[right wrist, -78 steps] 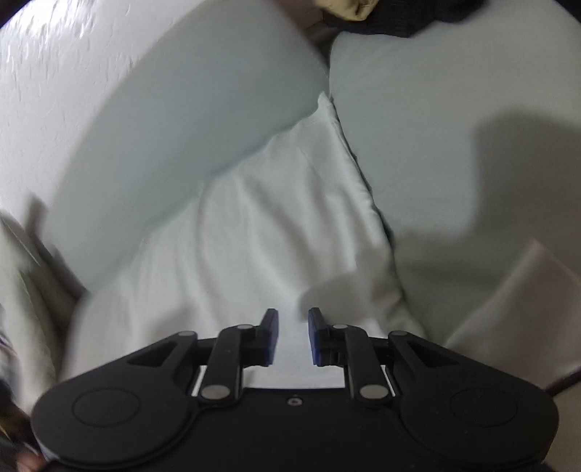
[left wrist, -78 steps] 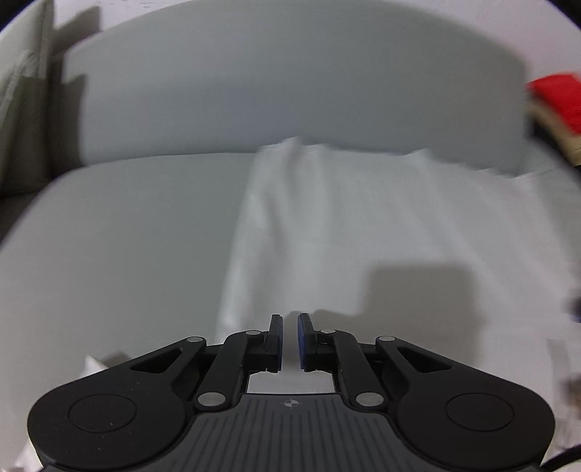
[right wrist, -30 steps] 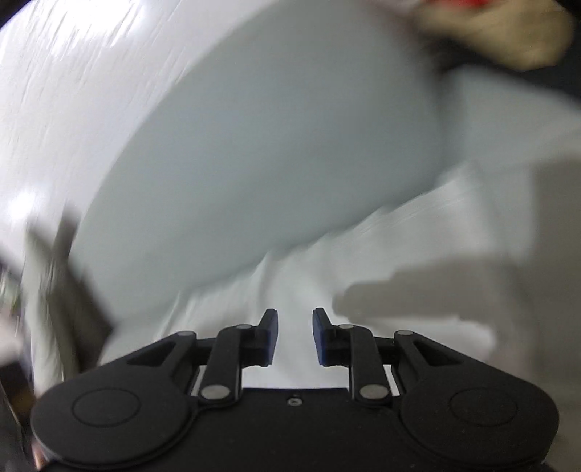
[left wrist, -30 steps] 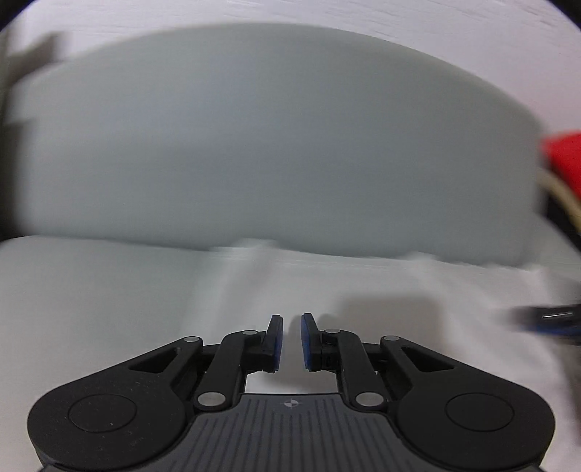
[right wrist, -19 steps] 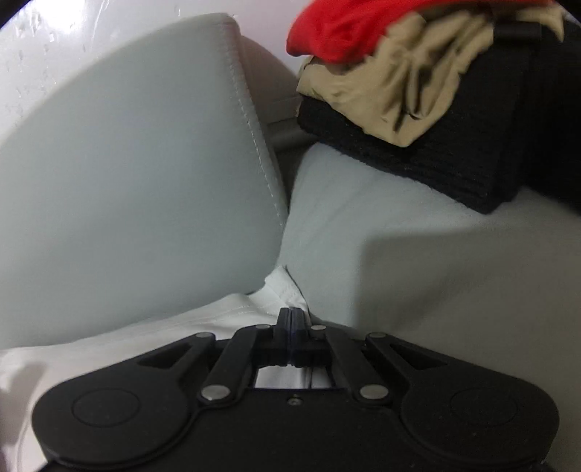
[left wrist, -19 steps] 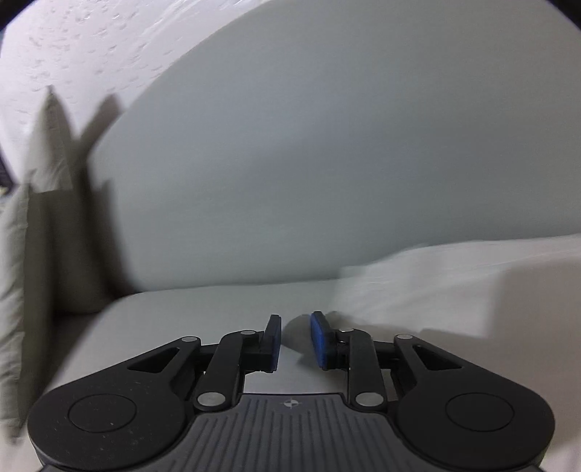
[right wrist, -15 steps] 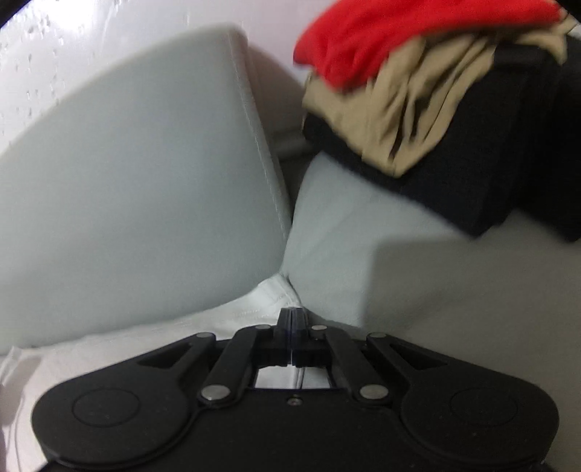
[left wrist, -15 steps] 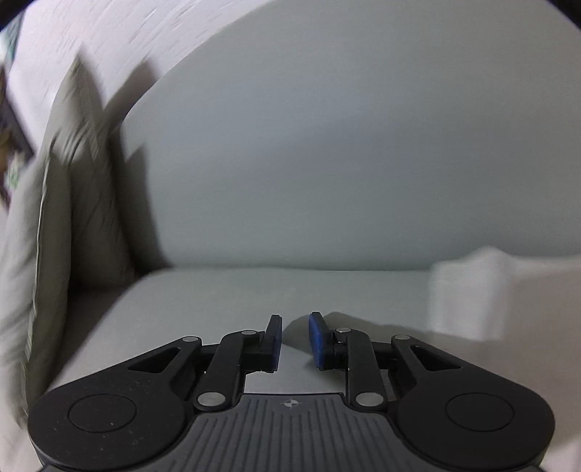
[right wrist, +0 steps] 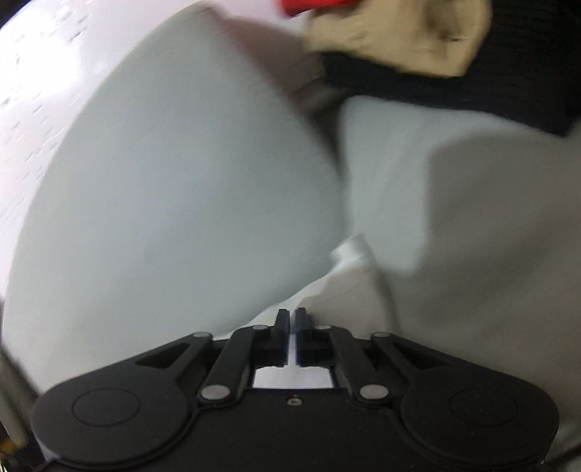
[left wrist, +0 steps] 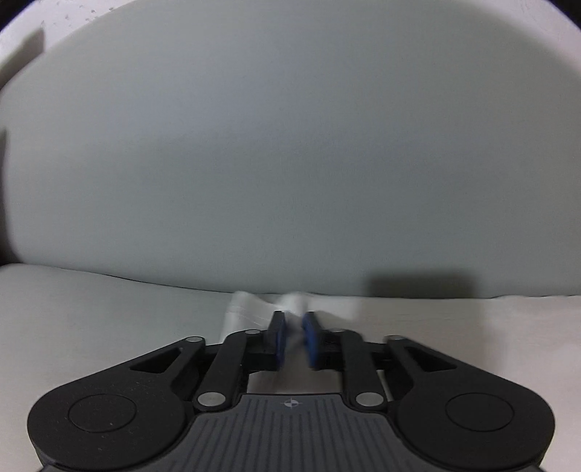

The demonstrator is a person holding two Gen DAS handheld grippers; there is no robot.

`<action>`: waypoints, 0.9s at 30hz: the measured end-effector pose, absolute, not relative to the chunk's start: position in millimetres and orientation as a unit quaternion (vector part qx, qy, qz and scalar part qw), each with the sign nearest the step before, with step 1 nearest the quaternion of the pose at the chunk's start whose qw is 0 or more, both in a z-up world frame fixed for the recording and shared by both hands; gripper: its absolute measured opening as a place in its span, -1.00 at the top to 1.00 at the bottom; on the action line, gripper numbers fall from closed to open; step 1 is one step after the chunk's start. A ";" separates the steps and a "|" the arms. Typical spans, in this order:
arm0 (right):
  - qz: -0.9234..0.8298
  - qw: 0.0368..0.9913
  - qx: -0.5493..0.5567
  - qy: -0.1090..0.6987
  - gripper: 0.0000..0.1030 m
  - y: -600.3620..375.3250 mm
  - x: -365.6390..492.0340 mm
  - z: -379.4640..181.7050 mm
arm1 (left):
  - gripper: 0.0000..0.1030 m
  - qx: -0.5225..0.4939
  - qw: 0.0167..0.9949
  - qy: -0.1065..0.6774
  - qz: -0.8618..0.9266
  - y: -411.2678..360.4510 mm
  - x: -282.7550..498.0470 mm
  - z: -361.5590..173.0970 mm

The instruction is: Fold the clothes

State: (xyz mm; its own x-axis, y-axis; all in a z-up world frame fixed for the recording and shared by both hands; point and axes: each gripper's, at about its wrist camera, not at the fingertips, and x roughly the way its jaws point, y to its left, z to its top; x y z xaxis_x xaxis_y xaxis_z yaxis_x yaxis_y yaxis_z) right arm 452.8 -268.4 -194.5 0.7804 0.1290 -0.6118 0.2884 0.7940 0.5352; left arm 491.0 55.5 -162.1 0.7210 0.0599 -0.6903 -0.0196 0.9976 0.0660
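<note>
A white garment [left wrist: 247, 312] lies on a pale grey sofa seat, its far edge against the backrest. In the left wrist view my left gripper [left wrist: 293, 319] hangs low over that edge. A blurred bit of the white cloth shows in the narrow gap between its blue pads [left wrist: 279, 336], which do not visibly pinch it. In the right wrist view my right gripper [right wrist: 291, 314] is shut on the garment [right wrist: 348, 283] near its far right corner. The cloth rises in a fold from the fingers towards that corner.
The grey backrest cushion [left wrist: 290, 145] fills the view just ahead of both grippers. To the right a second seat cushion [right wrist: 472, 254] bears a pile of clothes: black knit [right wrist: 435, 87], beige cloth [right wrist: 395, 36] and something red [right wrist: 312, 5]. A white wall [right wrist: 36, 72] stands behind.
My right gripper swung to the garment's far right corner and closed on it. My left gripper swept left, then back to the cloth's far edge, which now sits between its pads.
</note>
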 end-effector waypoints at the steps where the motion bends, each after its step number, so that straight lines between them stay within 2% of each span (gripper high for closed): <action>1: -0.079 0.896 0.296 0.322 1.00 -272.3 451.3 -191.7 | 0.59 0.017 0.925 0.379 0.040 60.1 494.9 -160.4; 3: -0.094 0.903 0.266 0.323 1.00 -276.7 449.9 -186.3 | 0.67 0.026 0.916 0.387 0.106 68.8 499.3 -155.4; 4: -0.094 0.905 0.255 0.328 1.00 -277.3 449.6 -183.4 | 0.88 0.050 0.907 0.393 0.142 73.1 499.3 -155.0; 8: -0.126 0.911 0.214 0.330 1.00 -270.3 431.5 -163.7 | 0.84 0.067 0.904 0.399 0.141 106.2 462.4 -138.2; 13: -0.116 0.917 0.229 0.305 0.79 -278.5 369.8 -112.5 | 0.82 0.057 0.924 0.357 0.123 144.9 370.2 -81.1; 15: -0.097 0.918 0.253 0.289 0.61 -280.7 327.0 -85.2 | 0.80 0.063 0.932 0.341 0.102 158.7 330.4 -54.2; 17: -0.077 0.919 0.271 0.277 0.56 -276.8 279.3 -58.8 | 0.66 0.065 0.941 0.325 0.070 155.3 290.8 -24.6; 21: -0.039 0.932 0.263 0.247 0.43 -270.0 182.5 -16.8 | 0.57 0.056 0.957 0.285 0.017 145.2 204.0 34.5; 27: 0.007 0.940 0.246 0.235 0.03 -264.8 87.2 26.4 | 0.29 0.044 0.960 0.276 -0.026 123.8 97.9 34.5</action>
State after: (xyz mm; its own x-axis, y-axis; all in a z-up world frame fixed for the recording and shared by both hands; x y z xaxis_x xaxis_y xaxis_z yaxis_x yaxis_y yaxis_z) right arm 87.2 -264.8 26.4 0.8894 0.1294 -0.4385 0.1017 0.8791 0.4657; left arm 97.9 123.8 34.5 0.8460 -0.0261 -0.5325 0.0750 0.9947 0.0703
